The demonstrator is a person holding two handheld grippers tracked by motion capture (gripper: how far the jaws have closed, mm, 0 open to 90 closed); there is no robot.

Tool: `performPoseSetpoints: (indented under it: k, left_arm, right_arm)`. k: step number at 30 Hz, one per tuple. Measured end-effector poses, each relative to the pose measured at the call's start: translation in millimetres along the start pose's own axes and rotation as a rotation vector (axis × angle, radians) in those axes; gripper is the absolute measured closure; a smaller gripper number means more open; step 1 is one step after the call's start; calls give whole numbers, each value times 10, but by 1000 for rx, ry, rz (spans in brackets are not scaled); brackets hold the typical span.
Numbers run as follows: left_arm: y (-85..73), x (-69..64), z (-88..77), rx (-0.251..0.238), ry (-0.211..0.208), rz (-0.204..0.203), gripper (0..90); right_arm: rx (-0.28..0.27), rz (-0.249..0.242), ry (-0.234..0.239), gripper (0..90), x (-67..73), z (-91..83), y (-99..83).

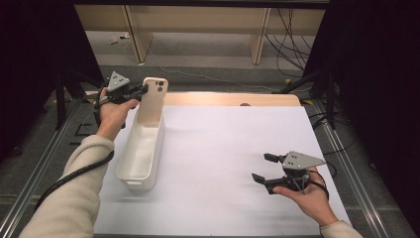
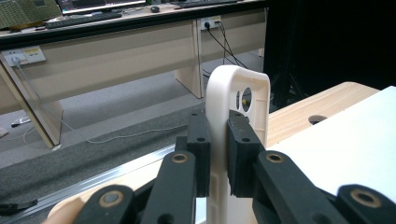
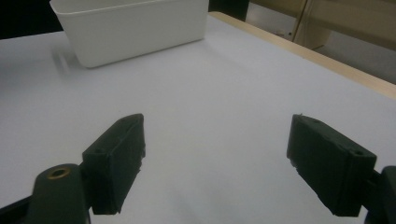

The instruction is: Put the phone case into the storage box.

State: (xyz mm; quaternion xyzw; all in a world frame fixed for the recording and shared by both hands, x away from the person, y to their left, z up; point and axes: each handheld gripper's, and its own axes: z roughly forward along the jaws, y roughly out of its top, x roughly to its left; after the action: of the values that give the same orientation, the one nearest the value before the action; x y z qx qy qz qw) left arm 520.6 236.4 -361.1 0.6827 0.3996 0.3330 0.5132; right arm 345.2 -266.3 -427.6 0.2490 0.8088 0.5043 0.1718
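Cream knit sleeves (image 1: 74, 198) cover both forearms; black fingers (image 2: 198, 140) with brass pivot rivets, grey three-cornered plates (image 1: 302, 159), black cable (image 1: 74, 176) lower left.

We see a cream phone case (image 1: 153, 99), standing upright, camera cutout at top, its lower end inside the far end of a long white bin (image 1: 143, 148), perhaps touching the bottom.

A lab or office workroom: long pale wooden desks (image 2: 116, 51) with wall sockets (image 2: 23, 56) and loose black cables (image 1: 289, 44), grey carpet floor (image 1: 208, 49) (black curtains beside the tabletop (image 1: 233, 99)).
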Motion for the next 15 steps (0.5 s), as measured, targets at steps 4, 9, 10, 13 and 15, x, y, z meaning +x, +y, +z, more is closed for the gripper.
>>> performPoseSetpoints:
  k: [4, 9, 10, 13, 15]
  left_arm:
    - [-14, -1, 8, 4, 0, -1, 811]
    - [-29, 15, 12, 4, 3, -9, 811]
    - [-32, 19, 12, 5, 4, -8, 811]
    - [-47, 32, 12, 8, 6, -11, 811]
    - [-62, 37, 16, 10, 7, -14, 811]
  right_arm:
    - [1, 0, 1, 206, 0, 0, -1]
    - [1, -1, 2, 207, 0, 2, -3]
    - [1, -1, 3, 206, 0, 3, -2]
    - [2, 0, 3, 207, 1, 3, -3]
    - [2, -1, 3, 207, 1, 3, -3]
